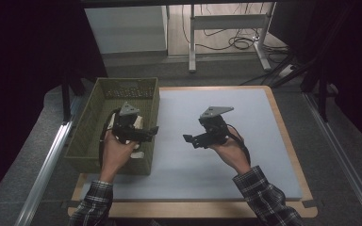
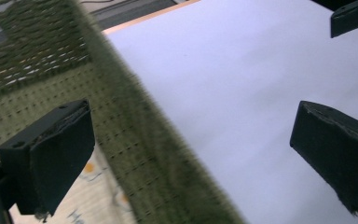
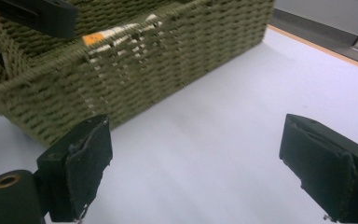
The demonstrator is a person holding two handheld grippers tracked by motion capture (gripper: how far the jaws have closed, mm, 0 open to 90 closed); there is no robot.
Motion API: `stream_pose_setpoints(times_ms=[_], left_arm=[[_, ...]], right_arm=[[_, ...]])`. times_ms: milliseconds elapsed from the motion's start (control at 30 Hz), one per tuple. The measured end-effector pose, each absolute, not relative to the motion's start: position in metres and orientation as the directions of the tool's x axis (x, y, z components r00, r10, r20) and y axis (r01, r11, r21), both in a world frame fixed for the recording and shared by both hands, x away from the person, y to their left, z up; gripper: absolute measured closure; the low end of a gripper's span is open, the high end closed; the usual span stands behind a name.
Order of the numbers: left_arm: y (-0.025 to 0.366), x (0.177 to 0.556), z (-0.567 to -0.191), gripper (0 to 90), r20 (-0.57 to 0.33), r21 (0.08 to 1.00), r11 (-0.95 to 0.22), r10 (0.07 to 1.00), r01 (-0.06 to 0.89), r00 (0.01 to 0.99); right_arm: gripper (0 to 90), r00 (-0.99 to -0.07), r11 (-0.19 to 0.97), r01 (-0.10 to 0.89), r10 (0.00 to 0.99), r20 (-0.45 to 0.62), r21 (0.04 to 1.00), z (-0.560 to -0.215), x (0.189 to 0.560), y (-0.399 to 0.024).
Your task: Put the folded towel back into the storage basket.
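- Nearest, at 6 o'clock in the high view, two checked sleeves [image 1: 264, 195] come in from the table's front edge.
- The left gripper [image 1: 153, 131] hangs over the near right part of the basket [image 1: 86, 127], at about 9 o'clock from the table's middle. Its jaws stand wide with nothing between them, one over the basket's inside and one over the mat [image 2: 242, 93] (the basket's right wall runs between them in the left gripper view).
- The right gripper [image 1: 187, 138] hovers over the mat near the table's middle, pointing toward 9 o'clock at the basket. Its jaws are also wide and empty, with bare mat between them in the right gripper view.
- A pale cloth [image 2: 88, 200] with an orange spot and printed marks lies inside the basket, under the left gripper. From the right gripper view a strip of cloth [image 3: 116, 35] shows over the rim.
- The work in hand looks like putting the cloth away in the basket, and it appears nearly done: the cloth is in and both grippers are free of it.
- To finish well, I would lift the left gripper straight up before swinging it away, so a jaw does not catch the woven wall or drag the cloth out.
- Check the strip near the rim; if it hangs over, nudge it down.
- Farthest, at 12 o'clock, a desk frame [image 1: 226, 28] stands with cables on the floor.
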State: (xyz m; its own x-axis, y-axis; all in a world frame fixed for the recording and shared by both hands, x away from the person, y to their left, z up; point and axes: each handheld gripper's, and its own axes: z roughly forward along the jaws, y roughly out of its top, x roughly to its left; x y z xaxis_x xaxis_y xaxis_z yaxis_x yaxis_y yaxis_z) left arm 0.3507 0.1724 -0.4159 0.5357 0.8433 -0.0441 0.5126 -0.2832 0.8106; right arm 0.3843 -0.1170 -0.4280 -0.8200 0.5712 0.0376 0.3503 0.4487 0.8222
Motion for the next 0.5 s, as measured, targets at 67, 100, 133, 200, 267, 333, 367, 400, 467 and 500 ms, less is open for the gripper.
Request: stream_pose_setpoints(times_ms=[67, 100, 133, 200, 267, 333, 367, 400, 467, 500], left_arm=[[0.164, 0.348, -0.415, 0.0, -0.039, 0.813, -0.291, 0.836, 0.504, 0.547], [0.160, 0.346, -0.416, 0.0, -0.038, 0.814, -0.295, 0.833, 0.500, 0.552], [0.156, 0.345, -0.416, 0.0, -0.032, 0.814, -0.303, 0.829, 0.496, 0.559], [0.148, 0.342, -0.416, 0.0, -0.031, 0.816, -0.309, 0.821, 0.488, 0.570], [0.140, 0.339, -0.417, 0.0, -0.031, 0.821, -0.311, 0.813, 0.478, 0.581], [0.132, 0.336, -0.418, 0.0, -0.021, 0.823, -0.322, 0.806, 0.468, 0.591], [0.128, 0.335, -0.418, 0.0, -0.016, 0.825, -0.326, 0.803, 0.462, 0.596], [0.124, 0.334, -0.419, 0.0, -0.014, 0.826, -0.329, 0.800, 0.458, 0.600], [0.116, 0.331, -0.421, 0.0, -0.011, 0.833, -0.331, 0.792, 0.444, 0.610], [0.113, 0.330, -0.422, 0.0, -0.009, 0.834, -0.334, 0.788, 0.439, 0.616]], right_arm=[[8.6, -0.816, 0.449, 0.352, 0.577, 0.035, 0.821, -0.428, 0.383, -0.124], [8.2, -0.813, 0.449, 0.354, 0.581, 0.033, 0.820, -0.429, 0.382, -0.128], [7.9, -0.811, 0.449, 0.356, 0.584, 0.033, 0.819, -0.429, 0.381, -0.131], [7.3, -0.807, 0.452, 0.360, 0.590, 0.029, 0.816, -0.431, 0.379, -0.138], [6.9, -0.803, 0.457, 0.361, 0.596, 0.022, 0.813, -0.432, 0.377, -0.145], [6.5, -0.798, 0.455, 0.368, 0.602, 0.024, 0.811, -0.432, 0.375, -0.152], [6.3, -0.795, 0.455, 0.369, 0.606, 0.022, 0.811, -0.433, 0.374, -0.155], [6.3, -0.792, 0.453, 0.371, 0.610, 0.021, 0.810, -0.433, 0.373, -0.159], [6.2, -0.788, 0.449, 0.375, 0.616, 0.023, 0.811, -0.434, 0.371, -0.166], [6.2, -0.785, 0.449, 0.375, 0.619, 0.020, 0.811, -0.434, 0.370, -0.169]])
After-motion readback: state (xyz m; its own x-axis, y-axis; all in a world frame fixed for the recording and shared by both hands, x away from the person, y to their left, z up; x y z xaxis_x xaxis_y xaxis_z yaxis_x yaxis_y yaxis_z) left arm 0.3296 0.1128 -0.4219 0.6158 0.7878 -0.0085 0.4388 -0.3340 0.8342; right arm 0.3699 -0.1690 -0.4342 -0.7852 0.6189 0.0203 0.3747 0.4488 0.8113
